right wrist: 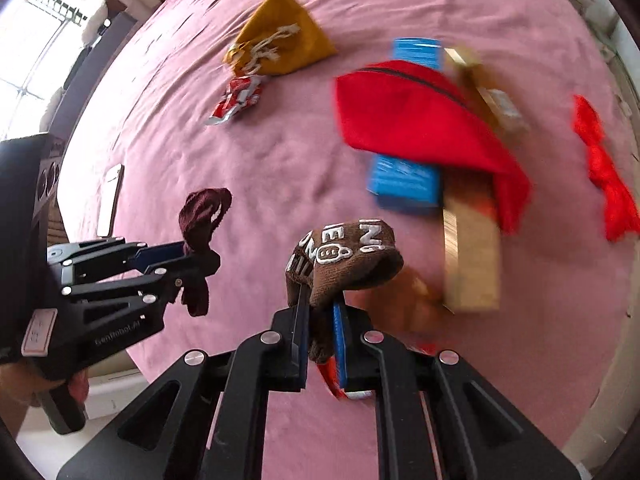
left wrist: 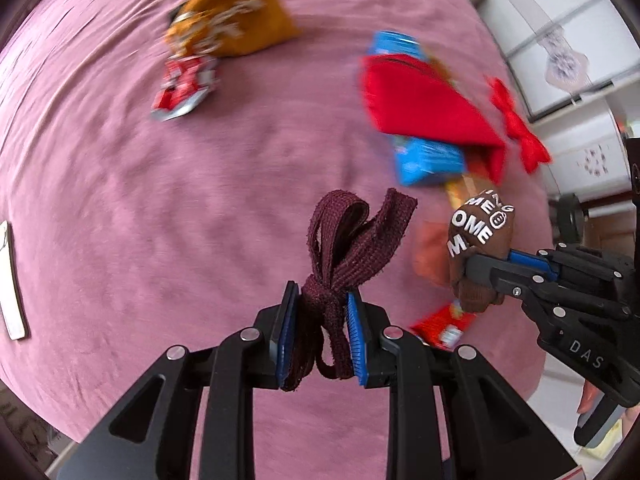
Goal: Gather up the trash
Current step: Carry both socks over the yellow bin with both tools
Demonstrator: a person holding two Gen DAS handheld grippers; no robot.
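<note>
Maroon ribbon point(left wrist: 340, 256), knotted and looped, sits clamped between the blue pads of the left gripper point(left wrist: 322, 320) at the near edge of the left wrist view; its loops stick up past the fingertips, clear of the pink bedspread point(left wrist: 160, 200). Just to the right, the right gripper point(right wrist: 320, 332) is closed on a brown bag point(right wrist: 344, 264) printed with white letters, also held above the cloth. From the right wrist view the two grippers hang side by side, near each other but not touching, the ribbon-holder on the left.

Below and right of the brown bag, a red wrapper point(left wrist: 440, 326) lies at the near edge of the spread, partly hidden by the gripper. A flat white object point(left wrist: 10, 284) rests on the cloth at the left edge.

Farther out on the right lies a motion-blurred pile: a red pouch point(right wrist: 416, 120) draped over a blue packet point(right wrist: 404, 184) and a tan box point(right wrist: 472, 264) that pokes out toward the near side. A red bow point(right wrist: 604, 172) lies apart from it, farther right.

At the far left of the bed, a crumpled red-and-silver wrapper point(left wrist: 184, 84) lies just in front of a mustard drawstring bag point(left wrist: 232, 16), touching or nearly so. Beyond the right edge stands a white cabinet point(left wrist: 560, 40).
</note>
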